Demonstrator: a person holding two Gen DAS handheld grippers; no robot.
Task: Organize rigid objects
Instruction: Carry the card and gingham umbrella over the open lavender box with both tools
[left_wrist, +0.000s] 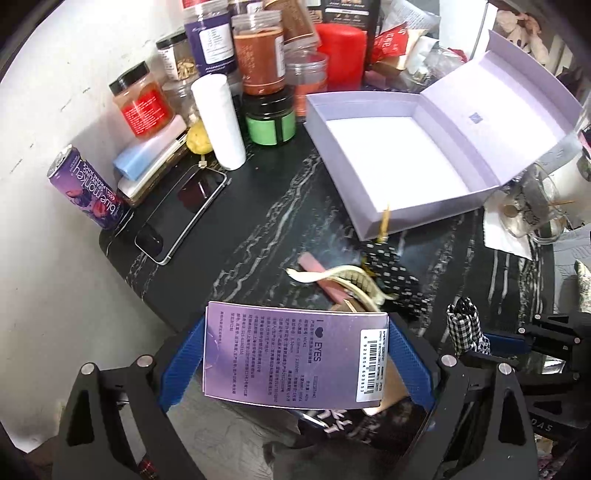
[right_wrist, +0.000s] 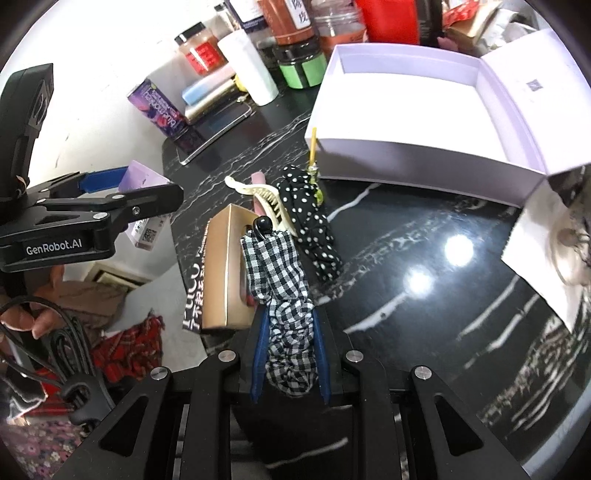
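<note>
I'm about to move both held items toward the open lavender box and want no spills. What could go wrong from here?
The left gripper pinches the flat purple box only by its edges, so it may twist or slip out. The right gripper squeezes a soft checkered hair accessory, whose loose end could snag the cream hair claw or the gold box below. The lavender box sits near crowded jars; a wide swing might knock the white bottle.

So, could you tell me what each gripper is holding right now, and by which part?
The left gripper clamps the purple box across its two side edges. The right gripper is shut on the bunched middle of the checked hair scrunchie.
</note>
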